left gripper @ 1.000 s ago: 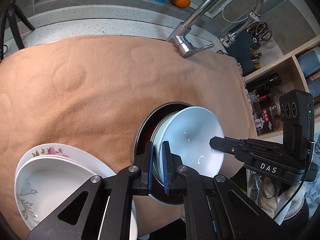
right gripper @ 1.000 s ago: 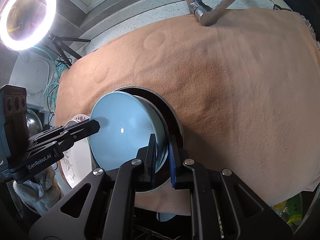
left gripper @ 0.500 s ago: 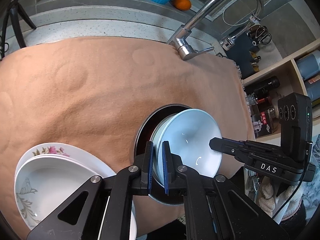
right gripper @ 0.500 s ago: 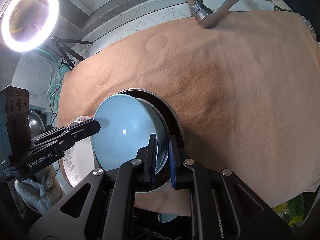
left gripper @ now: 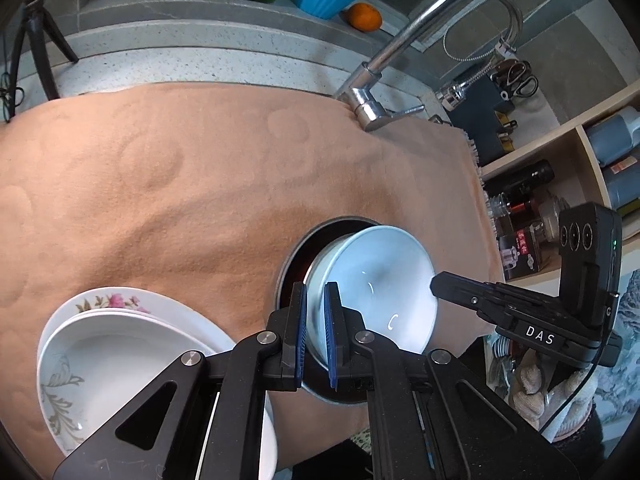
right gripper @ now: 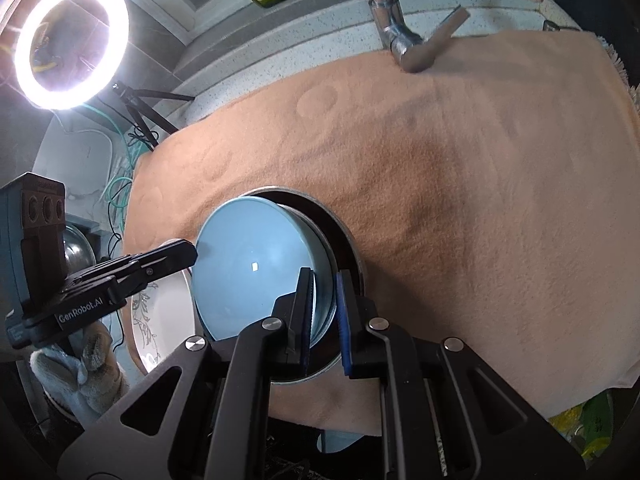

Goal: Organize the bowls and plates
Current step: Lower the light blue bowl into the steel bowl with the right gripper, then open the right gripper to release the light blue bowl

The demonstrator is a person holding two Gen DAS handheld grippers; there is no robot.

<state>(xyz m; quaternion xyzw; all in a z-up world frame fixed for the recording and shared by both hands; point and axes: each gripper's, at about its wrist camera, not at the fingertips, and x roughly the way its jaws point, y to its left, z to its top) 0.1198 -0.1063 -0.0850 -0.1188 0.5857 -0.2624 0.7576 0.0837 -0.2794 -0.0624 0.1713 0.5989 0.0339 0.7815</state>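
Both grippers, left (left gripper: pixel 316 334) and right (right gripper: pixel 324 316), are clamping their fingers on opposite rims of the blue bowl (left gripper: pixel 380 284), sharing its weight.

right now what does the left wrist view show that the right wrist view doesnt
Only the left wrist view shows the orange fruit on the ledge, the wooden shelf of bottles and the scissors.

Only the right wrist view shows the glowing ring light and the green cable.

Both show the pale blue bowl, gripped at opposite rims by the left gripper and right gripper, over a dark round pan on the tan cloth, plus the white floral plates.
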